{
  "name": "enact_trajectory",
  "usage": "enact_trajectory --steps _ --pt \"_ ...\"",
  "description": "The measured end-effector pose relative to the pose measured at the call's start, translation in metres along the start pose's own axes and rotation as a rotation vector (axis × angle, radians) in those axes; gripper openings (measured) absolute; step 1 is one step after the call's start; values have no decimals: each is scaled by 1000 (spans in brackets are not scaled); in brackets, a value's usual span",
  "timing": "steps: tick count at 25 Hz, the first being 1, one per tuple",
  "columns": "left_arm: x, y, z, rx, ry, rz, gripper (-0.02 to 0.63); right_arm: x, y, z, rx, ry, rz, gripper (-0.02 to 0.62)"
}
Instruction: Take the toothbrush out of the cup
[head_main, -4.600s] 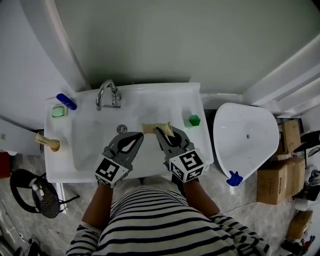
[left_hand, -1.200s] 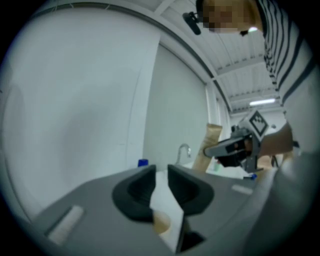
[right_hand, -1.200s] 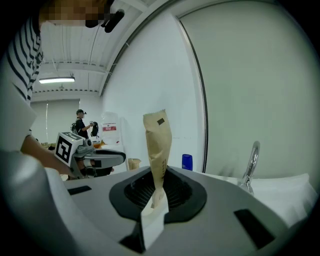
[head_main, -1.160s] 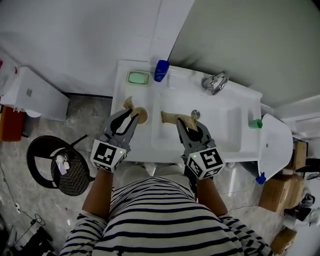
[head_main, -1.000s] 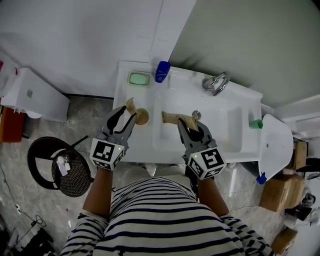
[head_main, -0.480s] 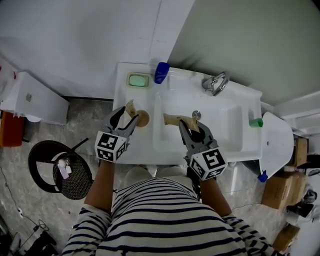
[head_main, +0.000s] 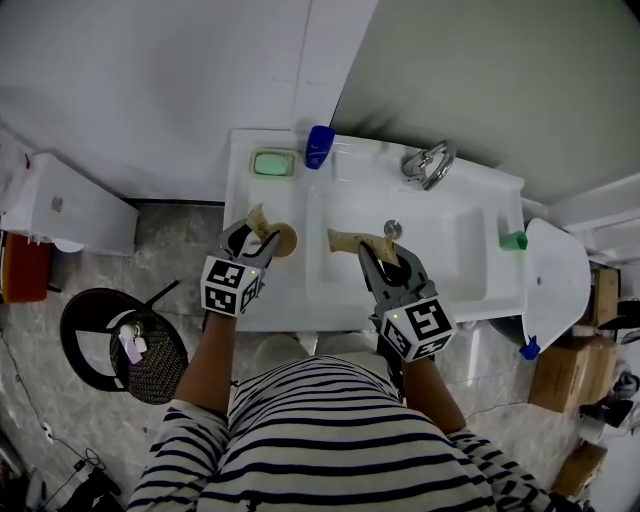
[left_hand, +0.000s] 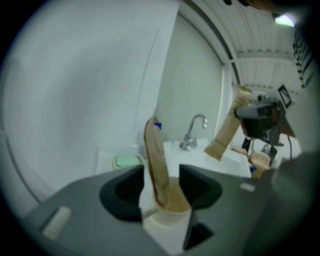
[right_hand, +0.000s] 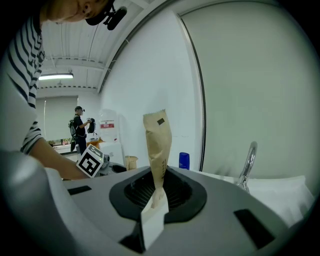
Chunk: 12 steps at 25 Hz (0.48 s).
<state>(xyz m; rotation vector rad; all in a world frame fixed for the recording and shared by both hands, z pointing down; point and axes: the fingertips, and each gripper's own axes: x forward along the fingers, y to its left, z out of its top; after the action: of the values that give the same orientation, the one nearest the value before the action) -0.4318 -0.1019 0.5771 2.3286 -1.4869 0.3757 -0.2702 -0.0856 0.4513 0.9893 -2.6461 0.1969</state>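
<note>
1. The left gripper (head_main: 258, 243) is hovering at the left end of the white washstand (head_main: 240, 185). Its jaws are standing spread wide, having just been opening and then narrowing a little.
2. The paper cup (head_main: 283, 238) is sitting low in the gap between those jaws, close to their inner faces. I cannot tell whether either pad is touching it.
3. The toothbrush (left_hand: 155, 160), wrapped in brown paper, is standing in the cup. It is leaning slightly to the left and rising up between the two jaws without being pinched.
4. The right gripper (right_hand: 156, 197) is hanging over the front of the basin (head_main: 450, 250), well to the right of the left gripper. Its jaws are pressing together on the lower end of a brown paper packet (right_hand: 157, 145).
5. That packet is sticking out ahead of the right gripper's tips, with most of its length clear of the jaws.
6. Beyond the left gripper's tips, a green soap dish (head_main: 271, 163) and a blue bottle (head_main: 319, 146) are sitting side by side at the back of the washstand.
7. A chrome faucet (head_main: 428, 165) is standing beyond the right gripper, at the far rim of the basin.
</note>
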Motion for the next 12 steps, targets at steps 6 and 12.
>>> enact_trajectory --steps 6,12 --pt "3 1 -3 13 18 23 99 -2 -2 -1 5 -1 -7 38" --pt "7 0 -3 4 17 17 52 -4 -7 -3 8 -1 -12 38"
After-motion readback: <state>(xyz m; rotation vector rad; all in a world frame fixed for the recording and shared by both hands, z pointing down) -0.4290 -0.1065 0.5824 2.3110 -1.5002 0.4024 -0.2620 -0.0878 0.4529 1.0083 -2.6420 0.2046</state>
